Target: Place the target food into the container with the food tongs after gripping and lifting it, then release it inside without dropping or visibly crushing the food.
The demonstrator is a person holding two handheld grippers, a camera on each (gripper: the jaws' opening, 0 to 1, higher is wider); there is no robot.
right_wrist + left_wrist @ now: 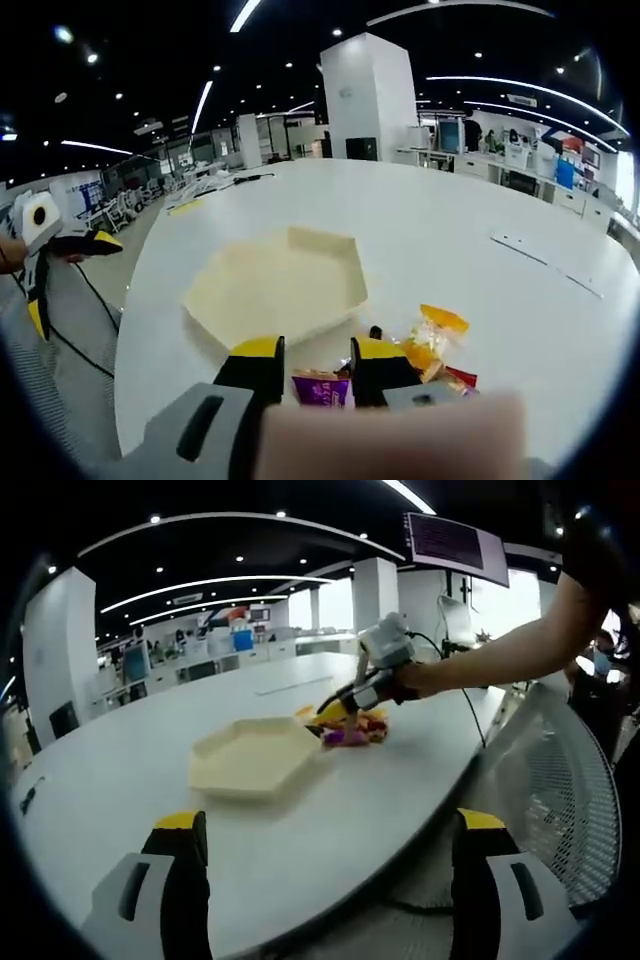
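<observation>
Where the small pile of wrapped snacks (400,365) lies on the white table (480,280), the right gripper (318,372) has its two yellow-tipped jaws standing close together, a narrow gap between them, with a purple packet (320,388) lying in that gap; whether the tips actually press on the packet I cannot tell. An orange-and-yellow packet (436,335) and a bit of red wrapper sit just to the right of the right-hand jaw, touching the rest of the pile. Straight ahead of the jaws, just beyond the snacks, sits the cream hexagonal tray (275,285), shallow and with nothing in it. In the left gripper view the same right gripper (335,712) reaches down onto the snack pile (352,730), held by a person's hand and bare forearm (500,652) coming in from the right, and the tray (255,757) lies just beside the pile on the table (120,770). The left gripper (330,855) hangs at the near table edge, well apart from tray and snacks, its jaws spread wide with nothing between them. A white mesh chair back (560,790) stands to the right of its right jaw.
</observation>
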